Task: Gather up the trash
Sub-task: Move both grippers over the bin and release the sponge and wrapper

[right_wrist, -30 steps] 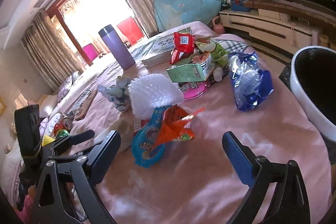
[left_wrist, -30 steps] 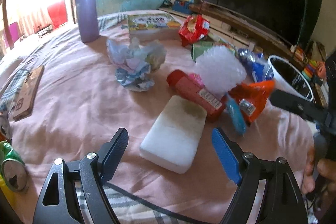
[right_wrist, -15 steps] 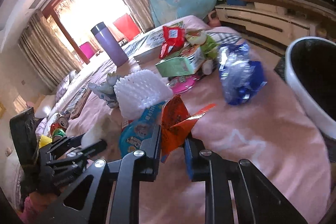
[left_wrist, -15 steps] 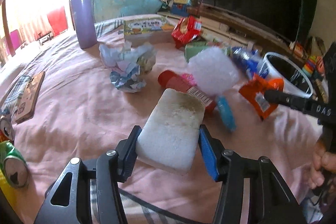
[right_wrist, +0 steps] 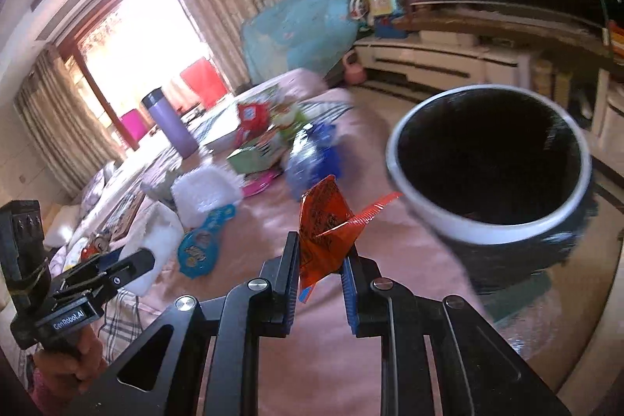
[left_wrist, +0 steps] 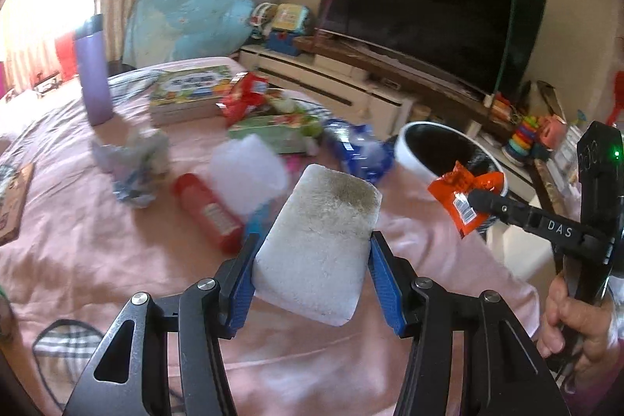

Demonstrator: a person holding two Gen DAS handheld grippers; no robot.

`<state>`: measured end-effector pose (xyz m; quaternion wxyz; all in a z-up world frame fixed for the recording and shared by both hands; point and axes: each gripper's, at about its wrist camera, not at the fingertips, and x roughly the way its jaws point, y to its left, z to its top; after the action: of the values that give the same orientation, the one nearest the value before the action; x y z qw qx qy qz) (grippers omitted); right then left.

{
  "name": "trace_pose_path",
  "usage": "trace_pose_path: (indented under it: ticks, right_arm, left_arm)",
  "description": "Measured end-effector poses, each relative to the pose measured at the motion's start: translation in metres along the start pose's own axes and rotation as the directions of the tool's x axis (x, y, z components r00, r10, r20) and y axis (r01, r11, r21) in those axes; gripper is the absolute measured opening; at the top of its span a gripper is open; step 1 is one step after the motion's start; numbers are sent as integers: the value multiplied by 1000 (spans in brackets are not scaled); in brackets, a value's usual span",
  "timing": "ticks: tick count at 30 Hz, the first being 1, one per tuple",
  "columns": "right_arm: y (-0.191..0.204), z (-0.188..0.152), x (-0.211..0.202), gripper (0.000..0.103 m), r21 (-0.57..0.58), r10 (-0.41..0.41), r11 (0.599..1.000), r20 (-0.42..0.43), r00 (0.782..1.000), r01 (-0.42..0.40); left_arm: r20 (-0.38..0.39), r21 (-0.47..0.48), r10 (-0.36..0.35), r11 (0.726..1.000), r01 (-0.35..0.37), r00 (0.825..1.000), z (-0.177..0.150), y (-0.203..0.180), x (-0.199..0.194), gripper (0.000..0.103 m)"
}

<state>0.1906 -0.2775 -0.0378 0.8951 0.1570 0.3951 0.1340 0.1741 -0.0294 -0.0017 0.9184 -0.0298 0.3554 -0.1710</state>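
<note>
My left gripper (left_wrist: 312,268) is shut on a white foam block (left_wrist: 323,240) and holds it above the pink bed cover (left_wrist: 97,252). My right gripper (right_wrist: 319,271) is shut on an orange snack wrapper (right_wrist: 325,225), lifted near the rim of the white bin with a black liner (right_wrist: 487,178). The wrapper (left_wrist: 464,197) and bin (left_wrist: 413,158) also show in the left wrist view. More trash lies on the bed: a red tube (left_wrist: 206,209), white foam netting (left_wrist: 245,170), a blue bag (left_wrist: 358,151), crumpled paper (left_wrist: 132,158), a red packet (left_wrist: 245,96).
A purple flask (left_wrist: 93,73) and a picture book (left_wrist: 187,92) stand at the back of the bed. A green box (left_wrist: 280,131) lies mid-bed. A TV (left_wrist: 429,6) on a low cabinet is beyond the bin. A round blue packet (right_wrist: 202,244) lies near the left gripper (right_wrist: 101,268).
Both grippers closed and lifted: the left took the foam block off the bed, the right took the orange wrapper and carried it toward the bin.
</note>
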Motion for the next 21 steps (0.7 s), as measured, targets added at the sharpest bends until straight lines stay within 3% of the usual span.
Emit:
trace_pose_path:
  ticks: [21]
  right_arm:
    - [-78,18,-42,20,84,-99,992,77,992,92]
  left_arm:
    - [-29,64,-79,995,81,996,39,-73,61,53]
